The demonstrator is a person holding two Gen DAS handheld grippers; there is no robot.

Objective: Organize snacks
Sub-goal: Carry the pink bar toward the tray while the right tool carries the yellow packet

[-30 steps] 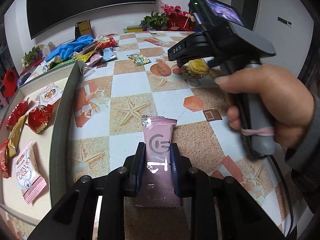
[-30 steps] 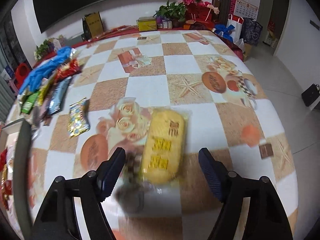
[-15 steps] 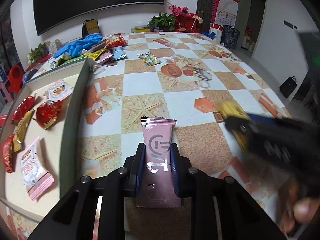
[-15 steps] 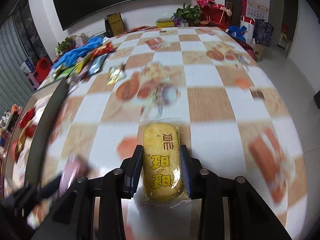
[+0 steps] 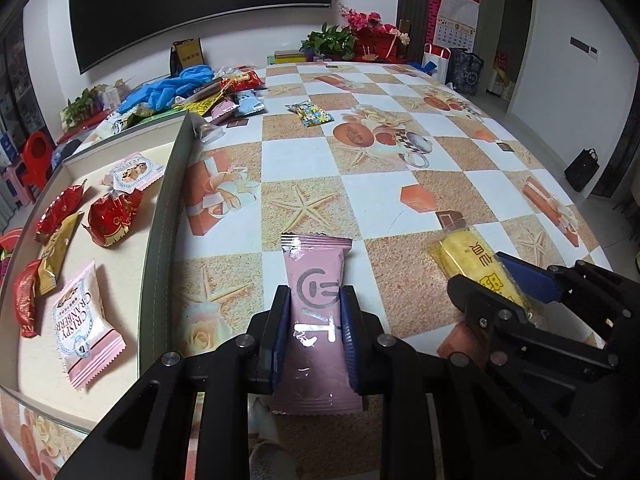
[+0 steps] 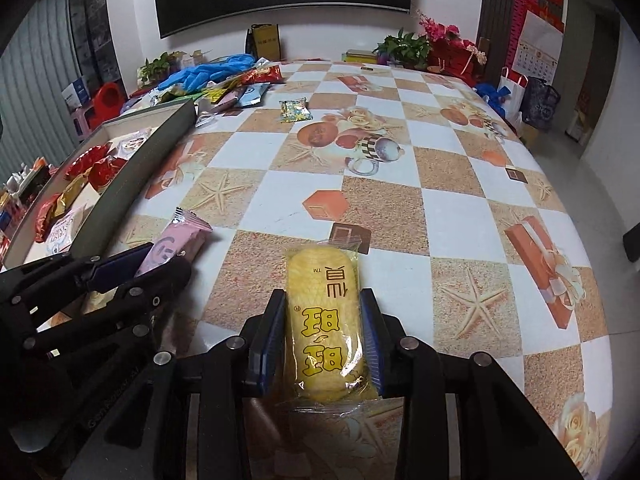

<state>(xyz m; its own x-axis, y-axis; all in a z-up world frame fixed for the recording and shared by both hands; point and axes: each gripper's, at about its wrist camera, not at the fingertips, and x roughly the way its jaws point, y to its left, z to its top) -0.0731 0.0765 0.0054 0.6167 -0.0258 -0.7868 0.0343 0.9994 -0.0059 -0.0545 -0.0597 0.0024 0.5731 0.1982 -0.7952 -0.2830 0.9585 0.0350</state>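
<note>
My left gripper [image 5: 315, 300] is shut on a pink snack packet [image 5: 316, 320], held over the patterned table near its front edge. My right gripper [image 6: 322, 308] is shut on a yellow snack packet [image 6: 324, 320]; it also shows at the right of the left wrist view [image 5: 476, 268]. The pink packet shows at the left of the right wrist view [image 6: 176, 240]. A shallow grey box [image 5: 160, 232] to the left holds several wrapped snacks, among them a pink-and-white packet [image 5: 80, 324] and a red one [image 5: 112, 216].
A heap of loose snacks and blue gloves [image 5: 176, 84] lies at the table's far left corner. A small colourful packet [image 5: 310, 113] lies alone beyond the middle. Plants and red flowers [image 5: 360, 36] stand at the far edge. The table's right edge drops to the floor.
My right gripper closed on the yellow packet, lifted it and carried it back toward the near edge, beside my left gripper. My left gripper kept hold of the pink packet.
</note>
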